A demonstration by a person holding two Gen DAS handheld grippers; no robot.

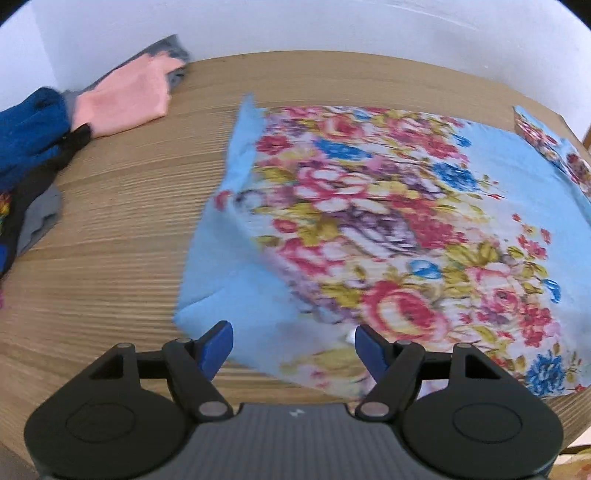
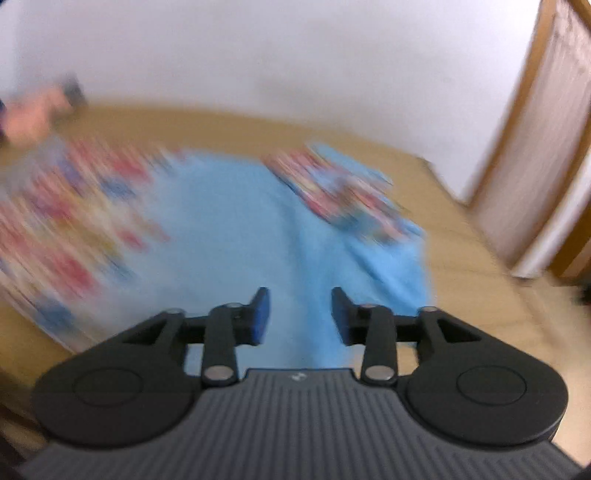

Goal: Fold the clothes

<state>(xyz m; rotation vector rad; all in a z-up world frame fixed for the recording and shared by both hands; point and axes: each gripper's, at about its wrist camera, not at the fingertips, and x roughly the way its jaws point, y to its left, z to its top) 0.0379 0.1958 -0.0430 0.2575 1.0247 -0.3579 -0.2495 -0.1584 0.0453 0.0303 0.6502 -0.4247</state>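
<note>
with the floral blue garment (image 1: 388, 229) spread flat on the wooden table (image 1: 110, 258) and the left gripper (image 1: 293, 345) wide and the right gripper (image 2: 300, 314) parted, both empty, pinching one layer risks a skewed fold.

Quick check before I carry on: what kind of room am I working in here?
Likely a room in a home: a wooden table against a plain white wall, a wooden door frame at the right, and household clothes piled beside the floral cloth.

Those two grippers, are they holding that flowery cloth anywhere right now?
No. The left gripper and right gripper are both open above the floral cloth, gripping nothing.
</note>
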